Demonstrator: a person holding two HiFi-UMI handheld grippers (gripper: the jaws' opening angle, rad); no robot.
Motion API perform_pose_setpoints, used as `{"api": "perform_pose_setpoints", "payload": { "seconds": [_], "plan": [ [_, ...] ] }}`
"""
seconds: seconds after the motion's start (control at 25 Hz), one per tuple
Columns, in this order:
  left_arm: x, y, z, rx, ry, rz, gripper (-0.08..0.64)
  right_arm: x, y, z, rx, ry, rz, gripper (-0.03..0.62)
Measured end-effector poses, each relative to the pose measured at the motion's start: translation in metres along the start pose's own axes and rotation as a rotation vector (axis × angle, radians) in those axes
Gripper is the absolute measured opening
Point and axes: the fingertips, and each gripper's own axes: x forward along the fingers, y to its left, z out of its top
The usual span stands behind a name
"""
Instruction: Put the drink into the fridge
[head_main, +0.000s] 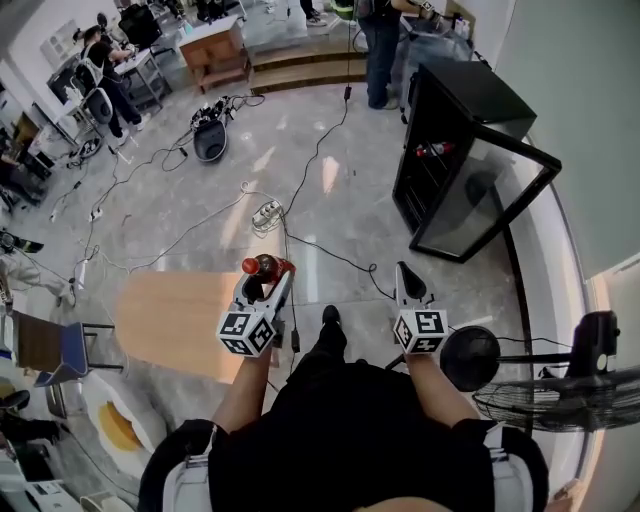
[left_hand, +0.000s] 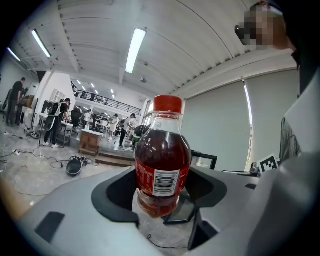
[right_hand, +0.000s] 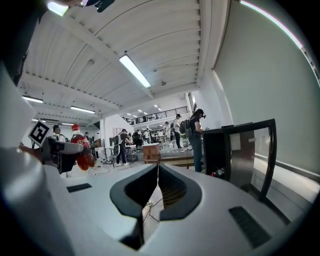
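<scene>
Left gripper (head_main: 266, 284): jaws clamped on the drink bottle (left_hand: 162, 165), gripping low on the body at the label; held out by the far right corner of the desk (head_main: 170, 318)
Drink bottle: red cap up, long axis upright, dark red liquid nearly to the neck; carried in the air, not resting on anything
Right gripper (right_hand: 156, 186): jaws pressed together with nothing between them; held beside the left gripper, on the fridge side
Fridge (head_main: 462, 95): black cabinet, ahead and to the person's right, well apart from both grippers across open floor (head_main: 350, 215)
Door (head_main: 492, 196): glass, swung wide open, so the inside is reachable; a small red thing (head_main: 434, 150) shows on an upper shelf, too small to identify
Key relation: the bottle sits in the left jaws while the opening lies forward and to the right; the empty right gripper is the nearer one, so the load is on the far side
Judged stage: bottle grasped, carry to the fridge not yet made
Next move needs: walk toward the opening, hold the bottle upright, bring the left gripper across to a shelf
Risk: clipping the door edge on the way in
</scene>
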Motion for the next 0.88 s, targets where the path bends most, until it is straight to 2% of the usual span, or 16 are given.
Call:
{"api": "perform_pose_setpoints", "payload": {
  "seconds": [0.2, 0.36, 0.64, 0.88],
  "plan": [
    [0.042, 0.023, 0.007, -0.022, 0.003, -0.021, 0.311, 0.036, -0.007, 0.005, 0.0, 0.019, -0.017, 0.021],
    [0.091, 0.043, 0.021, -0.036, 0.0, -0.046, 0.311, 0.087, -0.02, 0.015, -0.013, 0.042, -0.009, 0.021],
    [0.165, 0.1, 0.047, -0.051, -0.021, -0.073, 0.311, 0.181, -0.019, 0.033, -0.059, 0.058, 0.02, 0.021],
    [0.214, 0.153, 0.062, -0.053, 0.018, -0.088, 0.311, 0.252, -0.017, 0.058, -0.069, 0.039, -0.005, 0.022]
  ]
}}
